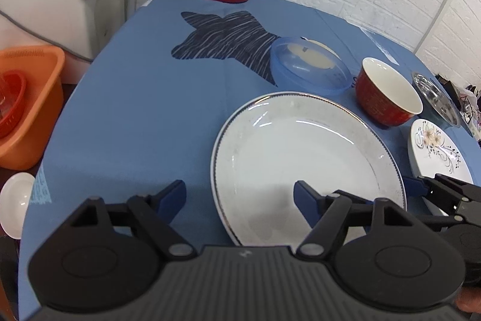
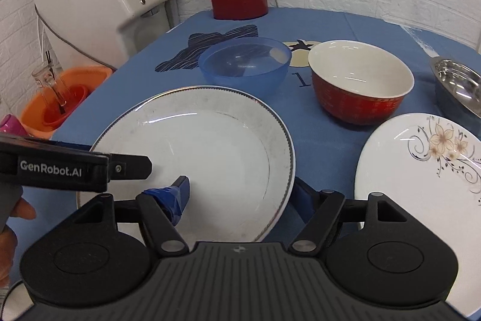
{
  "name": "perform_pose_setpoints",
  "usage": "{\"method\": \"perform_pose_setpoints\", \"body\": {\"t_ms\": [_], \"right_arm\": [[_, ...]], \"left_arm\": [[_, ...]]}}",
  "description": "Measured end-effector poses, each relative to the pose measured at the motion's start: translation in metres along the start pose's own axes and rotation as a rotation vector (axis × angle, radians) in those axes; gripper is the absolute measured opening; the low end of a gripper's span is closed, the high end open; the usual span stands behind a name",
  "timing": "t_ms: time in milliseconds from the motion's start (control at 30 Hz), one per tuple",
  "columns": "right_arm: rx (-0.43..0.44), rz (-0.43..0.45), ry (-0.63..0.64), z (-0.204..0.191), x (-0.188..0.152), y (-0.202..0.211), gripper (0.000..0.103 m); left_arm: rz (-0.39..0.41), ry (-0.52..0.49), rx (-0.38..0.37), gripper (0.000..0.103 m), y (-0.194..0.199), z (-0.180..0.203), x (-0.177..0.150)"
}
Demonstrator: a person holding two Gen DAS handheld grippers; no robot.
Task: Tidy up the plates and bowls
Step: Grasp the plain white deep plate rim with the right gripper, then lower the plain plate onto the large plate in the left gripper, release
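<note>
You are holding your right gripper (image 2: 239, 190) spread open, straddling the near-right rim of the white plate (image 2: 210, 140), one finger over the well, one outside. Your left gripper (image 1: 240, 194) is likewise hanging unclenched, straddling the plate's near-left rim. The plate is lying near the table's (image 1: 126, 116) front edge, the red bowl (image 2: 357, 83) and blue bowl (image 2: 243, 65) behind, the floral plate (image 2: 421, 170) just right. It is looking stiff, glazed, slippery and breakable, so be pinching the rim squarely.

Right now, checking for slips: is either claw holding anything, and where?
Nothing is held. Both claws are open astride the big plate's near rim.
</note>
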State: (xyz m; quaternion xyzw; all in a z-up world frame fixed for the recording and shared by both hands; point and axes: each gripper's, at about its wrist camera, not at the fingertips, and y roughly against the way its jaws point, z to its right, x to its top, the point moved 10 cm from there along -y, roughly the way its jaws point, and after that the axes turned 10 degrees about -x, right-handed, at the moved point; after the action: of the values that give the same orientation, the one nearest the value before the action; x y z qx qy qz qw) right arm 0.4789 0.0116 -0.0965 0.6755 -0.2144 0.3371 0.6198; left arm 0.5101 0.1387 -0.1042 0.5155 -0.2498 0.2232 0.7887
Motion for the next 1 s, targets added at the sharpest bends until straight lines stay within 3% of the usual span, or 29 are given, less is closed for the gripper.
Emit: {"method": "perform_pose_setpoints", "body": {"t_ms": [100, 167, 233, 667, 1000], "right_arm": [[0.013, 0.012, 0.077, -0.003, 0.001, -0.002, 0.056], [0.031, 0.025, 0.09, 0.0, 0.0, 0.0, 0.048], [0.033, 0.025, 0.096, 0.003, 0.0, 0.001, 0.041], [0.052, -0.002, 0.072, -0.005, -0.007, 0.014, 0.038], [0.046, 0.079, 0.057, -0.007, 0.007, 0.051, 0.039]], "left_arm": [[0.002, -0.009, 0.011, 0.061, -0.001, -0.001, 0.001], [0.0, -0.054, 0.05, 0.037, -0.001, 0.0, 0.002], [0.001, -0.057, 0.043, 0.024, 0.0, 0.002, 0.002], [-0.002, -0.036, 0.081, 0.02, 0.013, 0.002, -0.003], [0.066, -0.059, 0.09, 0.02, 0.049, 0.018, 0.005]]}}
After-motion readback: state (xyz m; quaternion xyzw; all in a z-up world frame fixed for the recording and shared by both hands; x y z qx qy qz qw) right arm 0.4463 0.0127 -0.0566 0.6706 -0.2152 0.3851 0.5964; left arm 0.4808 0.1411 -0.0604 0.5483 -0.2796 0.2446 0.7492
